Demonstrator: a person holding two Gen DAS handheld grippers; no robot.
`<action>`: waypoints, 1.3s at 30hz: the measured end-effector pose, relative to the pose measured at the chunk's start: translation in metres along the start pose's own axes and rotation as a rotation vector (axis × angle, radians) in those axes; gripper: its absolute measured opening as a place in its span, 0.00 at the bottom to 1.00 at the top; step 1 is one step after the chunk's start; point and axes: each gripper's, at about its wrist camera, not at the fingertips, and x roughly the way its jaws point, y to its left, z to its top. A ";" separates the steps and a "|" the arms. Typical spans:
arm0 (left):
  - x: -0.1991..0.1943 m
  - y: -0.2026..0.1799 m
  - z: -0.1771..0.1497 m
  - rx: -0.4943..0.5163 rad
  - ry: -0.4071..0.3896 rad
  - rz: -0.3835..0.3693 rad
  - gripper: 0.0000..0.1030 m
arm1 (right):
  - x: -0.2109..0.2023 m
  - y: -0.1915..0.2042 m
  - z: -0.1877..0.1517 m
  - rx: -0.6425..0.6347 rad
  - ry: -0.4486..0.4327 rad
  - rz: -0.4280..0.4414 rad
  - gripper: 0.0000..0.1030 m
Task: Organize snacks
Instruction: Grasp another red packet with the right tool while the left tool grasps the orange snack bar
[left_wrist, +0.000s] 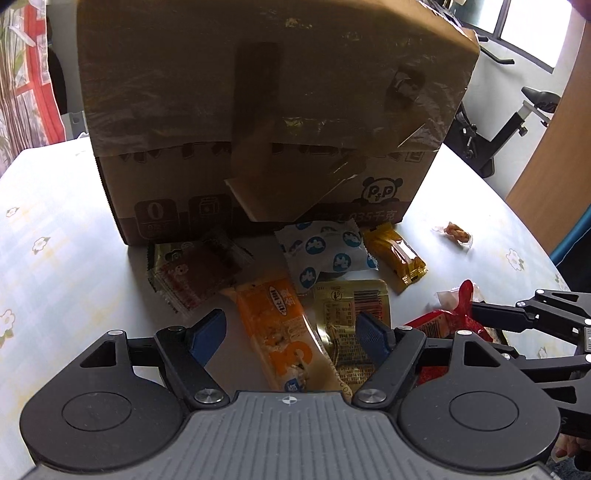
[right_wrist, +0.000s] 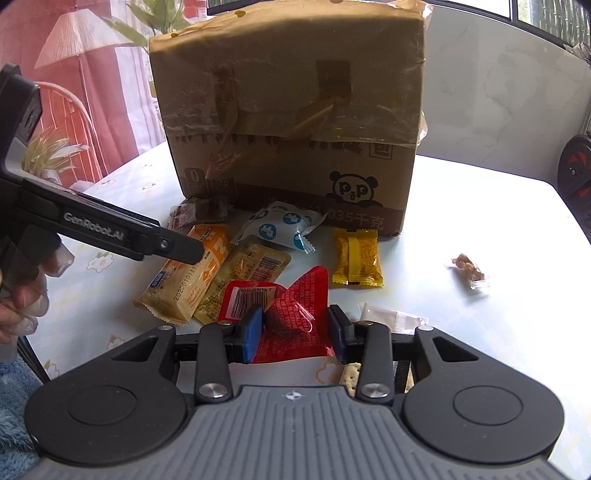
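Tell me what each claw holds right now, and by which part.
The right claw pinches the red snack packet across its near end. The left claw is open over the orange packet, holding nothing.

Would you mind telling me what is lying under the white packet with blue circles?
The white packet overlaps the top edge of a gold foil packet, which rests on the table. Anything else beneath it is covered.

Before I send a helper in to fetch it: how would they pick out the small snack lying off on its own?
Start at the big cardboard box with the panda print on the table. Snack packets crowd its front; look right of them, past the yellow wrapped bar. There, alone on bare tablecloth, lies a small clear-wrapped brown twist snack, the only see-through wrapper and the only one touching nothing.
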 end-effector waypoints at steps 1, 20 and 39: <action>0.006 -0.001 0.001 -0.001 0.008 -0.001 0.75 | -0.001 0.000 0.000 0.001 -0.003 -0.001 0.39; -0.002 0.014 -0.036 -0.032 0.006 0.001 0.38 | -0.005 0.001 -0.001 0.024 -0.009 0.011 0.39; -0.059 0.005 -0.014 0.061 -0.216 -0.072 0.37 | -0.028 -0.006 0.017 0.021 -0.112 0.020 0.39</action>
